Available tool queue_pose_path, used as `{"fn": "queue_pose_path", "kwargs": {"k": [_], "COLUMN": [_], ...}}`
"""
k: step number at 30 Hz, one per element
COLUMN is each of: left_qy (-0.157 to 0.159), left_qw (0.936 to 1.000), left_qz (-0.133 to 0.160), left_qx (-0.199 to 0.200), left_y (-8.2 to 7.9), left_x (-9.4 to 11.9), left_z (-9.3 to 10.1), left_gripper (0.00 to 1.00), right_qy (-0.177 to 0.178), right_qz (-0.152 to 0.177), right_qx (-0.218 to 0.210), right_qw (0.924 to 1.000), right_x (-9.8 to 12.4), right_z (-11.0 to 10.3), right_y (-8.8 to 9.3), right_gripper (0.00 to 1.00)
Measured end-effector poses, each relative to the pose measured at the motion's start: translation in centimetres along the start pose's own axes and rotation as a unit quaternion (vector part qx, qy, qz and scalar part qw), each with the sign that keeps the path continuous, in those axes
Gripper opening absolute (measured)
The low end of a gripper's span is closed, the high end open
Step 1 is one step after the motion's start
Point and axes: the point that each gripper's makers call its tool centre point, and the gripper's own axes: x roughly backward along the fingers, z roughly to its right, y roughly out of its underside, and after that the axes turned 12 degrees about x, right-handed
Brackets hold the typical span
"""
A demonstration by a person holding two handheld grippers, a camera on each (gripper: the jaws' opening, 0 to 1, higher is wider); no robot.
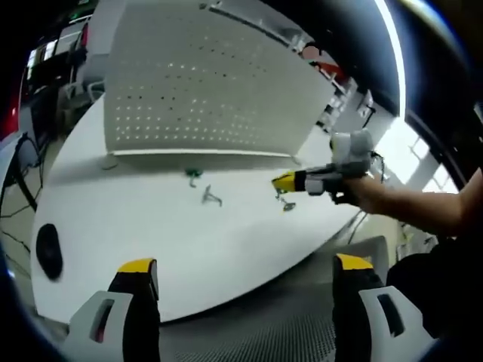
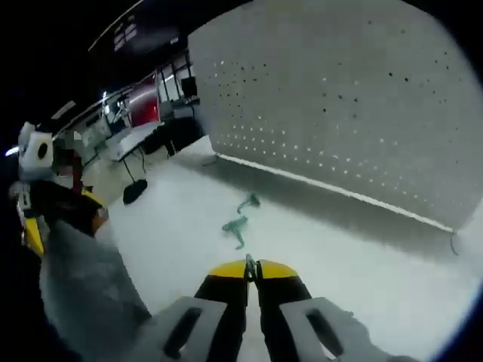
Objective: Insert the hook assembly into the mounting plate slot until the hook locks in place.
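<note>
The white perforated mounting plate (image 1: 204,83) stands upright at the back of the white table (image 1: 189,249). A green hook (image 1: 194,173) and a grey hook (image 1: 211,197) lie on the table in front of it. My left gripper (image 1: 245,264) hovers over the table's near edge, jaws wide apart and empty. A hand brings my right gripper (image 1: 283,182) in from the right, with a small hook (image 1: 285,202) dangling at its tip. In the right gripper view, my right gripper (image 2: 253,270) is shut on a thin metal hook (image 2: 250,263), facing the plate (image 2: 362,98) and the two loose hooks (image 2: 236,225).
A black round object (image 1: 49,251) lies on the table's left end. My left gripper (image 2: 64,215) appears at the left of the right gripper view. Desks and chairs stand in the dim room behind (image 2: 143,128). A person's forearm (image 1: 415,207) crosses the right side.
</note>
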Motion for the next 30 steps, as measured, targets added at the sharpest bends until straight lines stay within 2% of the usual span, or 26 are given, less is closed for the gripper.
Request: {"fn": "queue_pose_path", "kwargs": {"k": [3,8,11,17,21,25,30], "left_qy": [0.005,0.009,0.011,0.029,0.045,0.046,0.066], "left_qw": [0.9999,0.9994,0.9993,0.9986,0.9977,0.9976,0.9955], "left_qz": [0.002,0.008,0.02,0.044,0.05,0.051,0.067], "left_qx": [-0.012,-0.034,-0.03,-0.005,0.009,-0.011,0.012], "left_y": [-1.0,-3.0,-4.2,-6.4,-6.9,-7.0,-7.7], "left_x": [-0.4,-1.2,-1.3,-1.5,-1.8,-2.2,-2.2], "left_z": [0.8,1.1,1.1,1.9,2.7,3.5,4.2], "left_gripper": [0.96,0.91,0.89,0.79,0.69,0.59,0.46], "right_qy": [-0.001,-0.022,-0.03,-0.033,-0.035,-0.036,-0.042], "right_qz": [0.043,0.093,0.108,0.134,0.14,0.151,0.16], "right_qx": [-0.014,-0.061,-0.079,-0.094,-0.089,-0.093,-0.09], "right_qw": [0.999,0.9936,0.9906,0.986,0.9855,0.9836,0.9822], "right_x": [0.6,1.2,1.5,2.2,2.4,2.5,2.6], "right_z": [-1.0,-3.2,-4.5,-6.8,-7.6,-8.4,-9.8], "right_y": [-3.1,-6.0,-6.8,-8.2,-8.7,-9.2,-9.7], "right_gripper": [0.01,0.01,0.01,0.01,0.01,0.01,0.01]}}
